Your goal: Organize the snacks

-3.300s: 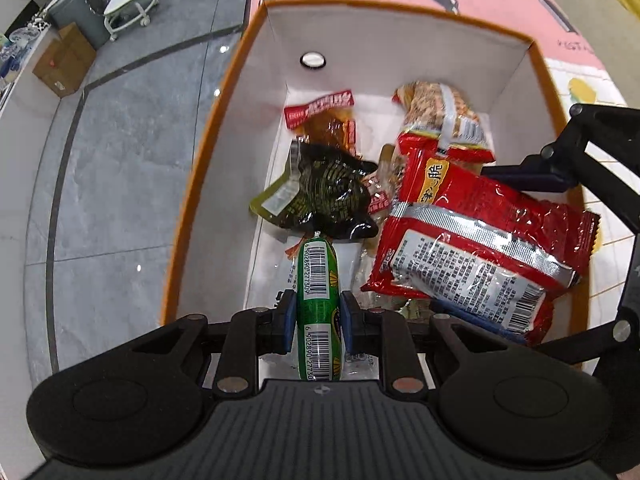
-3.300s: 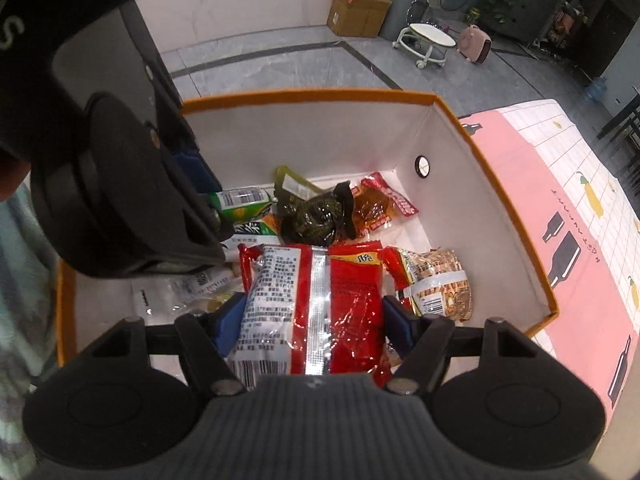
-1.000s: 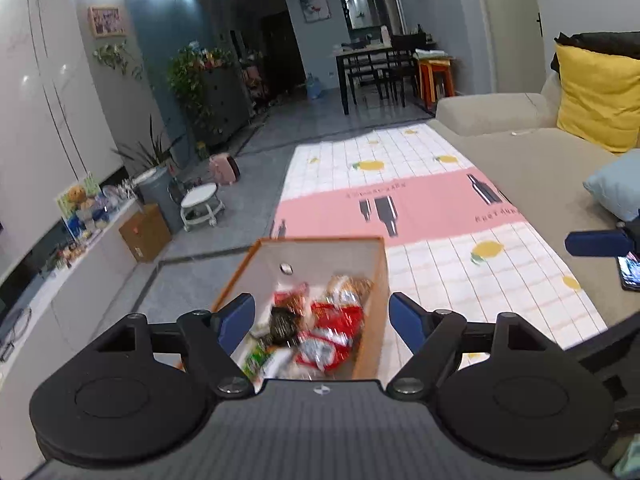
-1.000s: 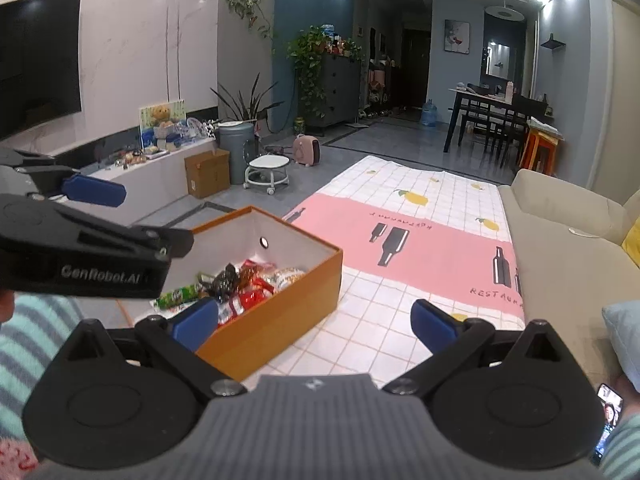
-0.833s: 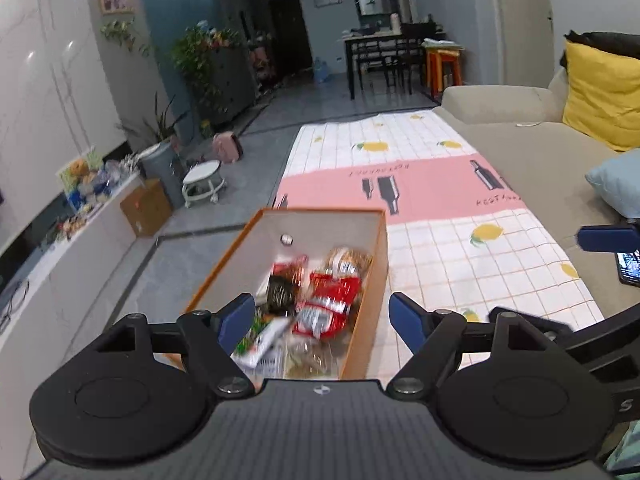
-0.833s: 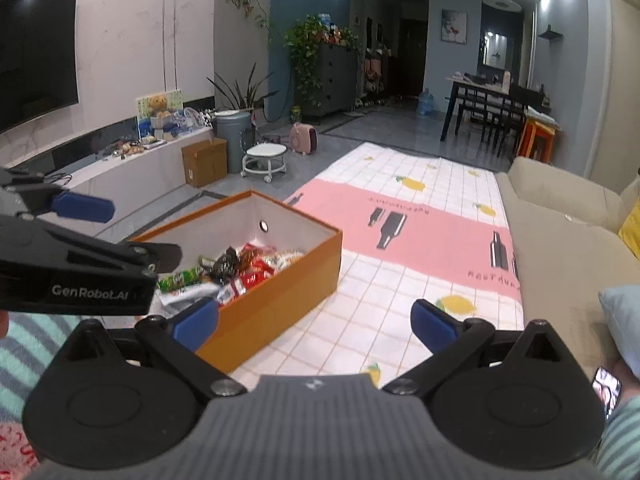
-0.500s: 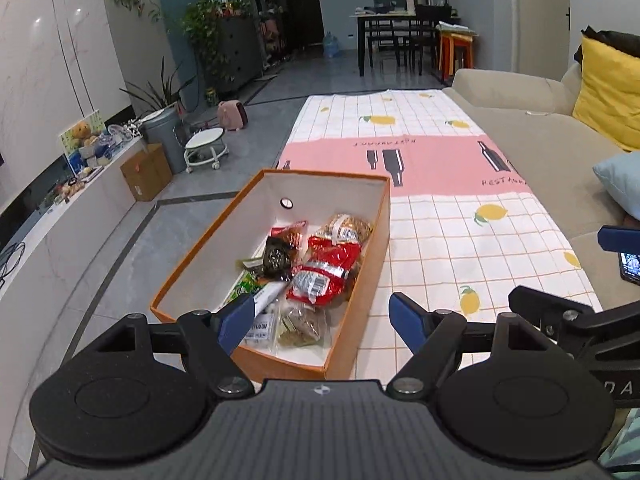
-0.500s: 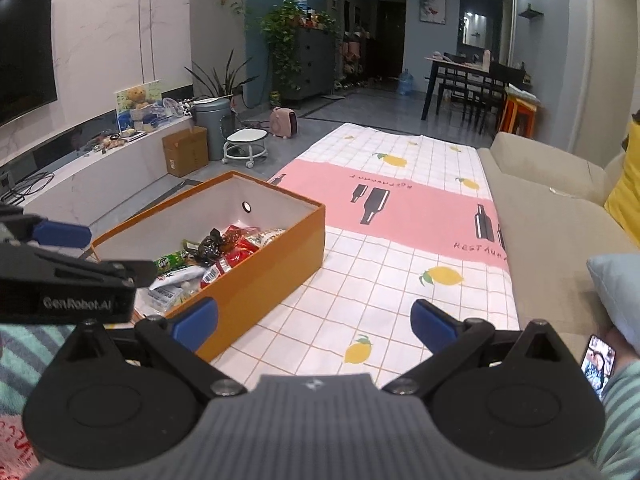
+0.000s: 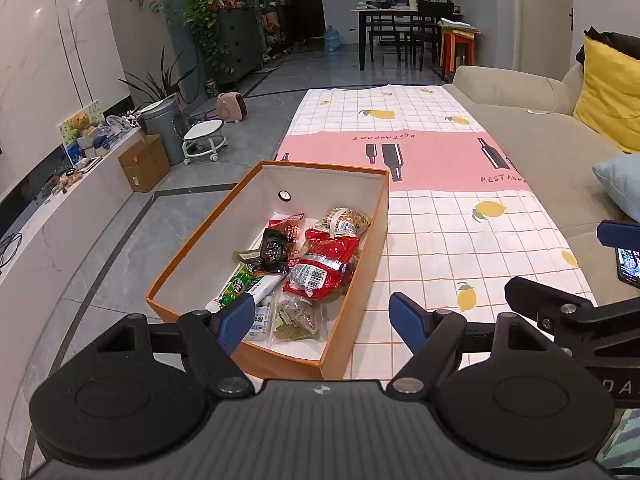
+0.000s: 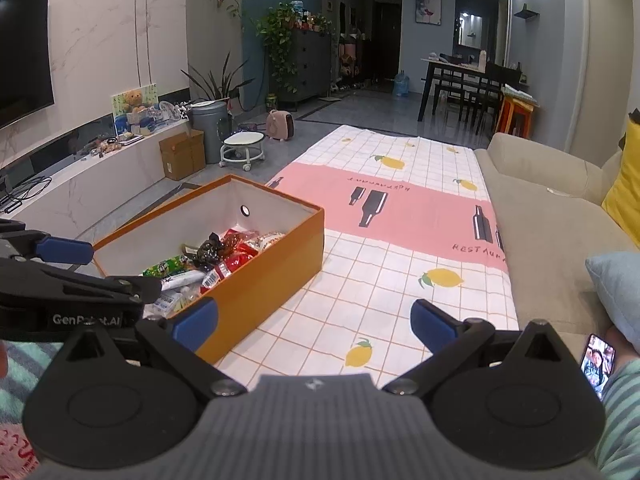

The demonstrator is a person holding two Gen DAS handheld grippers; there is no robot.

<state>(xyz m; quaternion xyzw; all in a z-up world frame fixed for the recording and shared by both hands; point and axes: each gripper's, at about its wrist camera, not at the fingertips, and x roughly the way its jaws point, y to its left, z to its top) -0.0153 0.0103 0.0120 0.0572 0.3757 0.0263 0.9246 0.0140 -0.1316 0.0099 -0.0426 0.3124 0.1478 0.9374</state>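
Both grippers have let go of the packets they carried seconds ago and pulled up and back, so the whole orange box now shows instead of only its inside.

Left wrist view: the left gripper (image 9: pixel 322 316) hangs released, blue pads wide apart with nothing between them. Beyond it the orange box (image 9: pixel 362 248) sits on the checked mat (image 9: pixel 460 216), holding the red snack bag (image 9: pixel 326 266), the green tube snack (image 9: pixel 236 286), a dark packet (image 9: pixel 274 248) and a peanut bag (image 9: pixel 342 220). The left pad hides the nearest wrappers; their labels are unreadable. The right gripper's frame is cut off at the right edge.

Right wrist view: the right gripper (image 10: pixel 314 324) is likewise spread and empty above the mat. The box's near wall hides most snacks, and the left gripper's body covers its near corner.
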